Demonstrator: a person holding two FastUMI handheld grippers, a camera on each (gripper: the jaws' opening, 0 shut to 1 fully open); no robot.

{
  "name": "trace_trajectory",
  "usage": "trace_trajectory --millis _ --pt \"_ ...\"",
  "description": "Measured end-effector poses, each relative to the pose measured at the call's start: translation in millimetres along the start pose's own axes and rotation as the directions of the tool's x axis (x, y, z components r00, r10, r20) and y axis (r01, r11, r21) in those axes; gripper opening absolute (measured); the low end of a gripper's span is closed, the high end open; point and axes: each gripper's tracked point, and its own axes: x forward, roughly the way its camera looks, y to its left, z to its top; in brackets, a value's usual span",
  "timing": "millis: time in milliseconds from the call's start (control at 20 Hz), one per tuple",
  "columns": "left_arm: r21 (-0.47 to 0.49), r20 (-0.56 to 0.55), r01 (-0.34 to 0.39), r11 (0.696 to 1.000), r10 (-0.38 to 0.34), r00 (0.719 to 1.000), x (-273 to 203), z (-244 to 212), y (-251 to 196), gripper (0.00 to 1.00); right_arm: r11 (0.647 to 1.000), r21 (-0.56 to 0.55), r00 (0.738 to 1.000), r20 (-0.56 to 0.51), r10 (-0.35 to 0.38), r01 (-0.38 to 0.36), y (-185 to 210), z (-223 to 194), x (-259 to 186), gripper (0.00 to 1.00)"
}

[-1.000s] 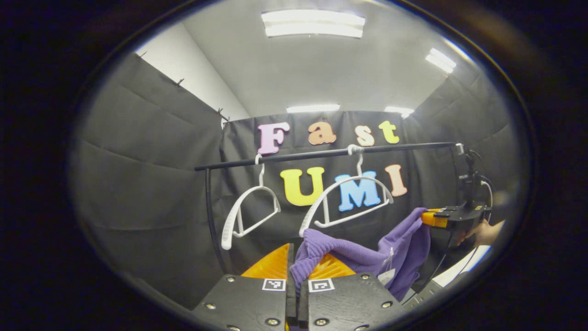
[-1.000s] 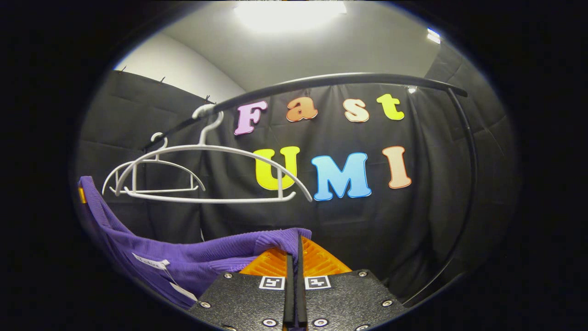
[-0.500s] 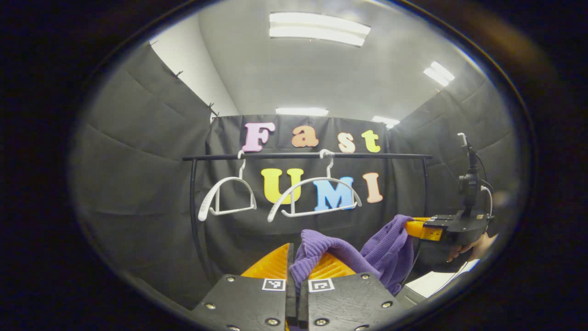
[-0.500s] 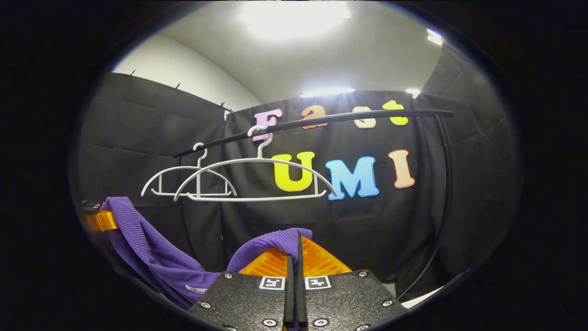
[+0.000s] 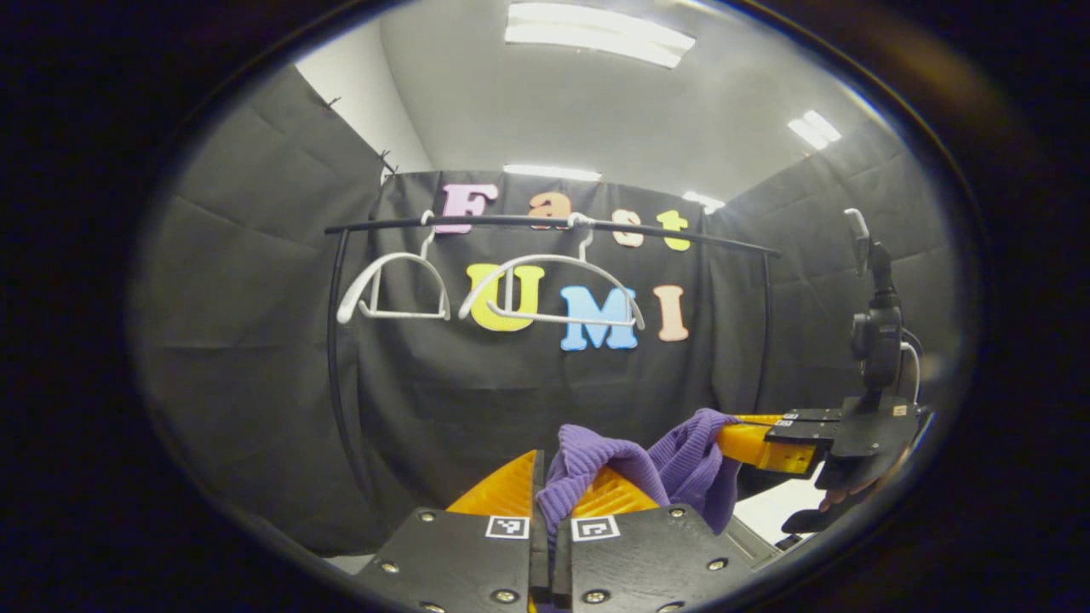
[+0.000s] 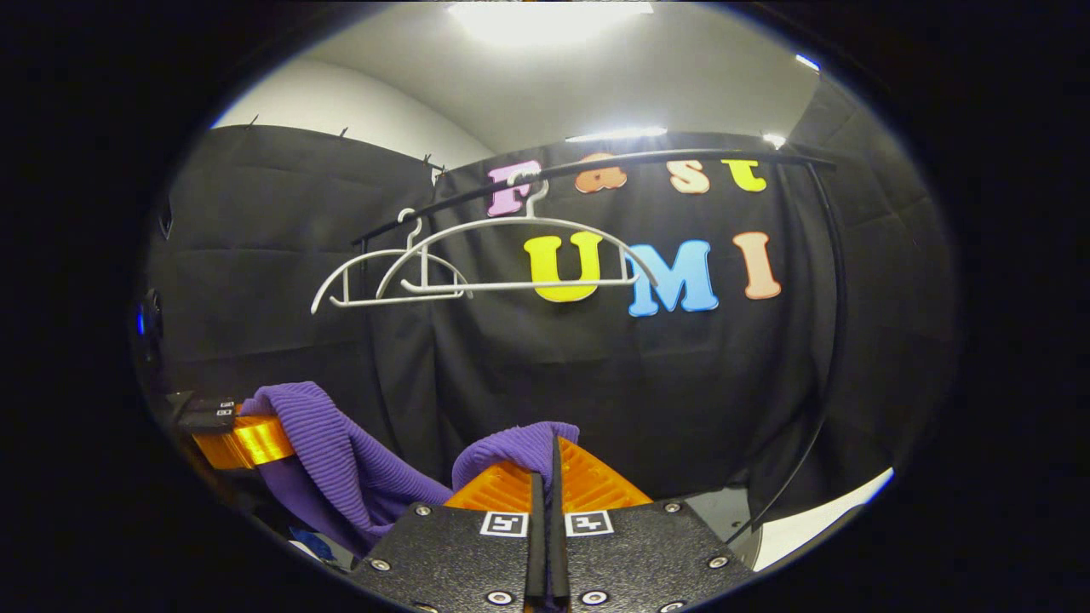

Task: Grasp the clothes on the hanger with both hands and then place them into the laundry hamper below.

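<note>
In the left gripper view, the left gripper (image 5: 545, 489) sits at the bottom with its two fingers drawn together on a fold of the purple garment (image 5: 647, 464), which bunches up over the fingertips and drapes rightward in a short sag. This view also takes in the right gripper (image 5: 749, 443) off to the right, seen side-on and pointing leftward, its fingers pinched on the far end of the same garment, with part of a hand (image 5: 860, 489) under its body and a camera mount rising above it. Behind, the black rail (image 5: 545, 223) spans the booth at about the middle of the wall, and two bare white hangers (image 5: 552, 289) hang from it side by side, well above the garment. In the right gripper view, the right gripper (image 6: 545, 477) lies at the bottom, fingers closed to a thin slit with a purple fold caught between them at the tips; the garment (image 6: 341, 451) dips and climbs again to the left, where the left gripper (image 6: 247, 438) is seen side-on, gripping its other end, level with the near one. Here the rail (image 6: 596, 166) slants up to the right and the hangers (image 6: 511, 255) overlap. Both grippers are held roughly level and close together, facing the back wall.
</note>
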Motion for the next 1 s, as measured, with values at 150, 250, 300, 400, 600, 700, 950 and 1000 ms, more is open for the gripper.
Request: trace_trajectory --millis 150,250,300,400,600,700,950,1000 --pt "-0.035 -0.065 -0.024 0.999 0.022 0.998 7 -40 1 0.03 1.0 -0.03 0.998 -0.055 -0.01 0.008 -2 -40 4 0.02" --pt "-0.066 -0.119 -0.034 0.997 0.026 0.993 9 -68 0 0.07 0.999 -0.04 0.995 -0.1 -0.019 0.015 -2 -67 5 0.01" --pt "-0.072 -0.145 -0.038 0.997 0.028 0.989 9 -81 0 0.03 0.999 -0.048 0.992 -0.123 -0.028 0.022 -4 -82 7 0.02" --pt "-0.076 -0.199 -0.045 0.996 0.029 0.98 10 -108 1 0.03 0.998 -0.053 0.984 -0.174 -0.042 0.033 -9 -113 12 0.02" --pt "-0.092 -0.298 -0.074 0.993 0.044 0.954 16 -156 6 0.03 0.997 -0.063 0.962 -0.265 -0.062 0.047 -16 -159 15 0.02" --pt "-0.098 -0.341 -0.084 0.992 0.046 0.939 19 -176 7 0.07 0.996 -0.076 0.947 -0.313 -0.067 0.046 -18 -179 17 0.03" --pt "-0.048 -0.457 -0.092 0.995 0.06 0.887 1 -234 4 0.03 0.992 -0.118 0.905 -0.416 -0.087 0.041 -22 -226 3 0.07" --pt "-0.045 -0.477 -0.096 0.994 0.063 0.876 -3 -244 4 0.03 0.99 -0.132 0.896 -0.435 -0.093 0.039 -23 -235 1 0.08"
